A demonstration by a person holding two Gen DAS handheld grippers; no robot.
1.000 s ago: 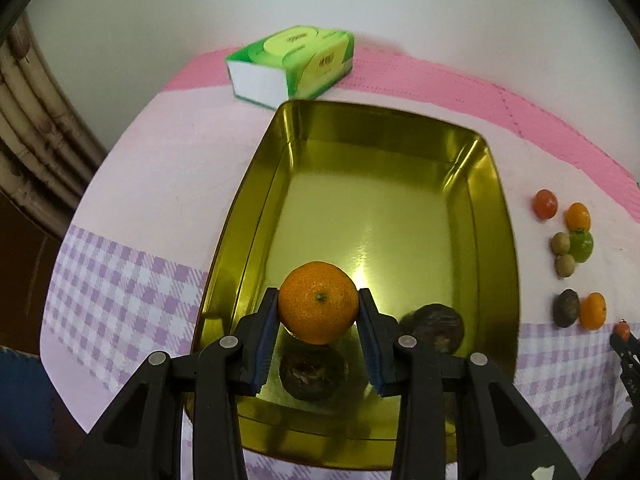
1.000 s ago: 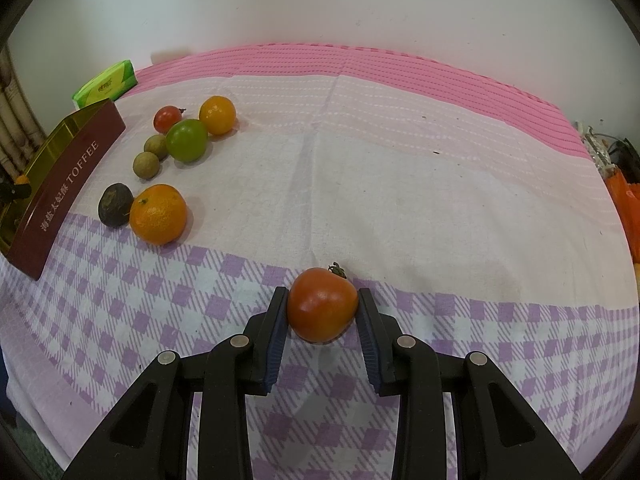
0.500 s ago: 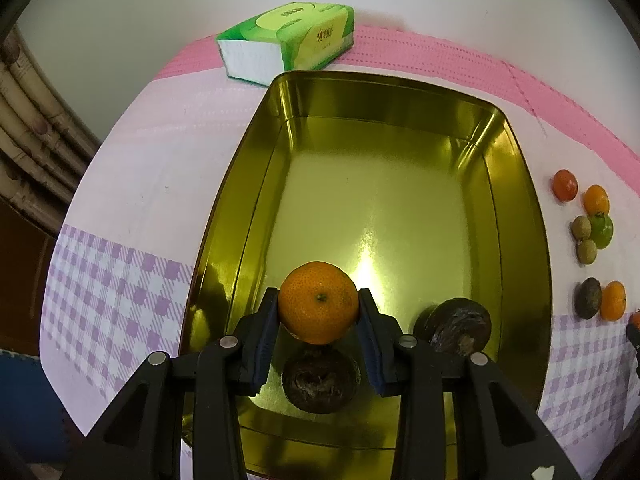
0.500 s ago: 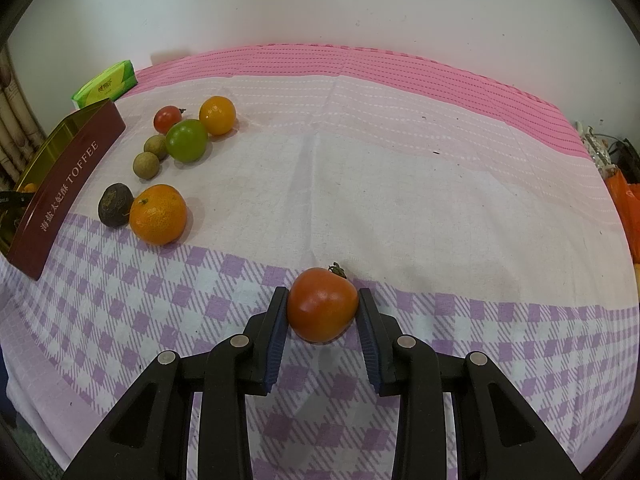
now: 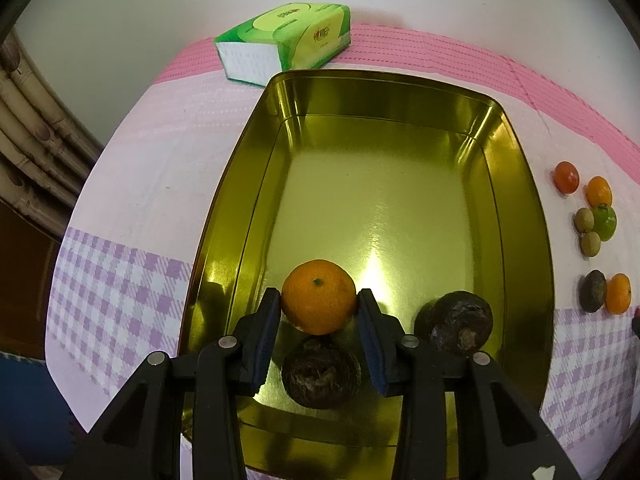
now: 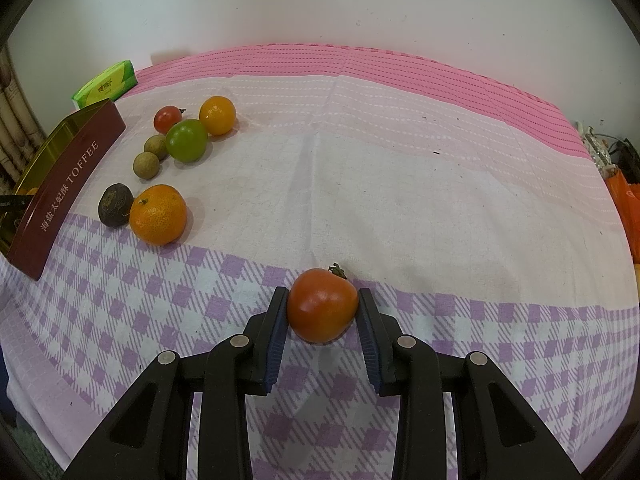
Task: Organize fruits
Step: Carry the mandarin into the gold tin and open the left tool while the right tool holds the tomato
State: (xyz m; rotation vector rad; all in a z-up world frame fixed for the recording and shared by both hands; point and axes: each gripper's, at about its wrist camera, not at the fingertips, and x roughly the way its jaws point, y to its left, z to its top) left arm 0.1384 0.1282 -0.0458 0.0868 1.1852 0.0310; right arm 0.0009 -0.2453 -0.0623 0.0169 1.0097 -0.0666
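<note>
My left gripper (image 5: pixel 318 306) is shut on an orange mandarin (image 5: pixel 318 296), held just above the floor of the gold tin (image 5: pixel 240 184). Two dark wrinkled fruits lie in the tin, one (image 5: pixel 318 374) under the gripper and one (image 5: pixel 454 326) to its right. My right gripper (image 6: pixel 322 312) is shut on a red tomato (image 6: pixel 322 305) that sits low over the checked cloth. Several loose fruits lie on the cloth: a mandarin (image 6: pixel 158 214), a dark fruit (image 6: pixel 115 205), a green fruit (image 6: pixel 186 140), a small orange (image 6: pixel 217 115), a small tomato (image 6: pixel 167 118) and two brown longans (image 6: pixel 146 165).
A green tissue pack (image 5: pixel 284 40) lies behind the tin's far end. The tin's maroon side wall (image 6: pixel 68 188) reads TOFFEE in the right wrist view. A bamboo chair (image 5: pixel 28 136) stands off the table's left edge. An orange bag (image 6: pixel 628 208) sits at the far right.
My left gripper has moved forward and lower over the tin with the mandarin in it. The right gripper and its tomato have stayed put.
</note>
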